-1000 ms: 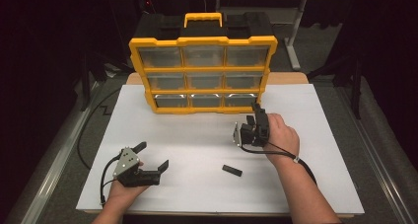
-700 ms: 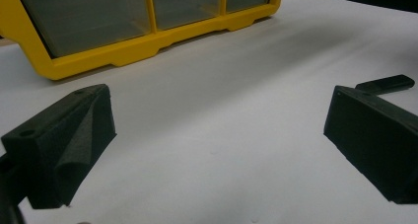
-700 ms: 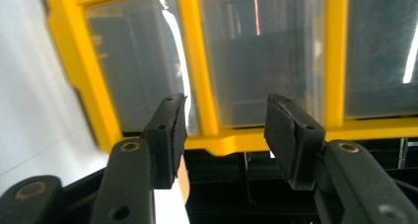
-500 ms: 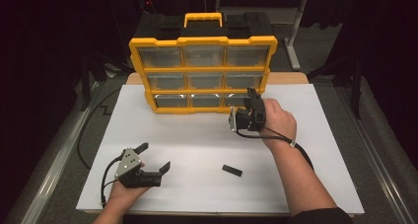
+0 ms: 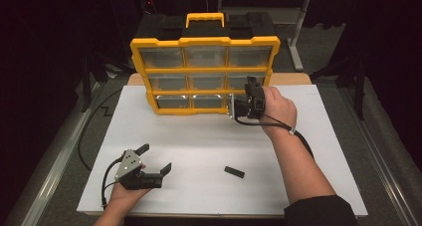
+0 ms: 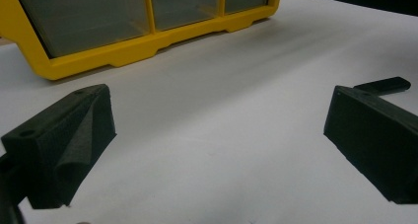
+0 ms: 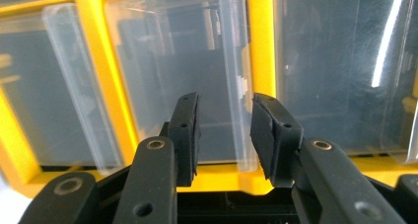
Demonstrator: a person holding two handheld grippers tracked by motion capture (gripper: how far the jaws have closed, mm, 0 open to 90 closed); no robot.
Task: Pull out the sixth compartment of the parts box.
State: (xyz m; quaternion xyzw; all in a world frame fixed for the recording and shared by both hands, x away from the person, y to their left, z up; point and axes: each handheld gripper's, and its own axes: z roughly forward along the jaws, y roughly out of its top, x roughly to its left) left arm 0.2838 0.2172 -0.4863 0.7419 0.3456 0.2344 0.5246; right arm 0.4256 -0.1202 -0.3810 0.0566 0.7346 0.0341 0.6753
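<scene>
Organizer case [image 5: 204, 71], yellow frame, nine clear drawers, standing upright at the far edge of the white tabletop [image 5: 199, 136], black handle on top. My right gripper [image 5: 250, 93] is raised before its right-hand column, at the middle and bottom drawers; its jaws have just been closing and now stand a narrow gap apart, nothing between them, the pads [image 7: 185, 130] just short of a clear drawer front [image 7: 197, 76]. My left gripper [image 5: 154, 159] rests near the near left corner, jaws wide apart and empty. One small black bar [image 5: 234, 172] lies loose near the near edge, between my two forearms.
</scene>
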